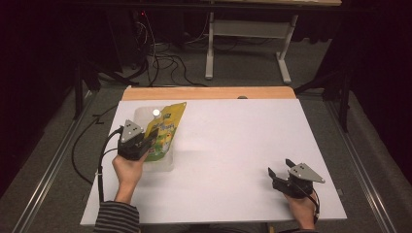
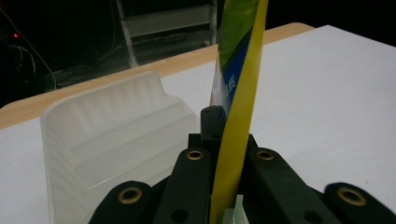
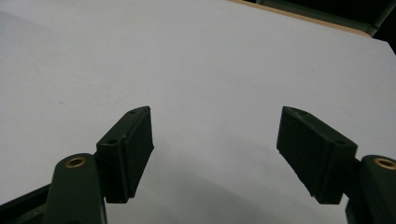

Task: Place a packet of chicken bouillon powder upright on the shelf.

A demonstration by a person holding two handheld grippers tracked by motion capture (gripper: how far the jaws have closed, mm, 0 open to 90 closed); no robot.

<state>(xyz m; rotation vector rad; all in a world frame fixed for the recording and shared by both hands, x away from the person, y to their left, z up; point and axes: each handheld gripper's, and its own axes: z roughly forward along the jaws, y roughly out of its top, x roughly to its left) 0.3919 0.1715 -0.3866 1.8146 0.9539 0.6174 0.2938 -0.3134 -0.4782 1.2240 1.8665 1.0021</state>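
Currently: one yellow-green pouch [image 1: 166, 133], flat, with a white cap, pinched edge-on between the left gripper [image 2: 219, 135] jaws and standing up past their tips, just beside a clear plastic tray [image 2: 112, 135]. Likely light, limp, slick film; best held near a stiff seam. Right gripper [image 3: 215, 149]: jaws spread, nothing between, over bare white table [image 3: 210, 56].

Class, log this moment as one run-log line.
left gripper: shut on yellow pouch | pouch over clear tray | right gripper: open, empty
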